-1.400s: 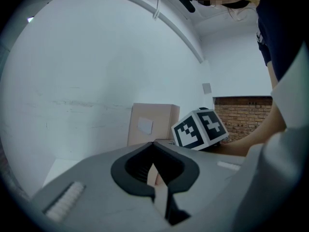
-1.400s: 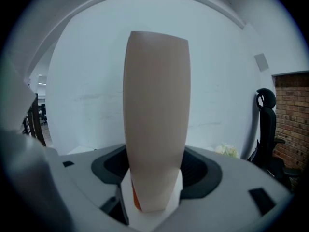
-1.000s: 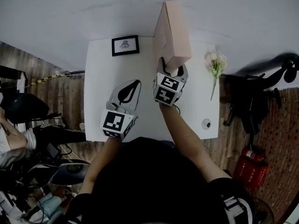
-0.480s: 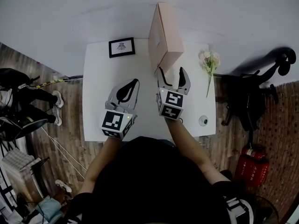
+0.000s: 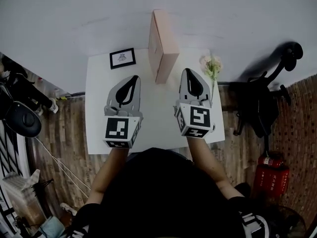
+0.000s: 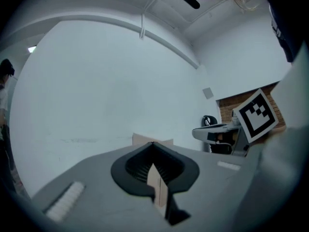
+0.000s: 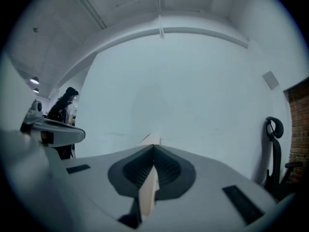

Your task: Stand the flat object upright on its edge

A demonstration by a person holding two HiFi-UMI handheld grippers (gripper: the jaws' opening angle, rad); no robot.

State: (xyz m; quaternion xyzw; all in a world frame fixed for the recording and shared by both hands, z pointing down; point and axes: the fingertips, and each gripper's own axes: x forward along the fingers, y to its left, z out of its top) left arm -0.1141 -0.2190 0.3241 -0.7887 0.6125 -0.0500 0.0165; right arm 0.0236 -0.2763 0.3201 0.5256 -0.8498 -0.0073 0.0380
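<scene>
White table (image 5: 148,120) holds upright pink box (image 5: 163,46) and framed picture (image 5: 122,58), print illegible.

In each gripper view, closed jaws hide all but the top edge of the pink box (image 6: 140,140). The design in the framed picture (image 5: 122,58) is too small to read.

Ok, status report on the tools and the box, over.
Left tool shut, empty. Right tool just closed, empty. Pink box upright on edge at back of table, untouched. Nothing in the way.
</scene>
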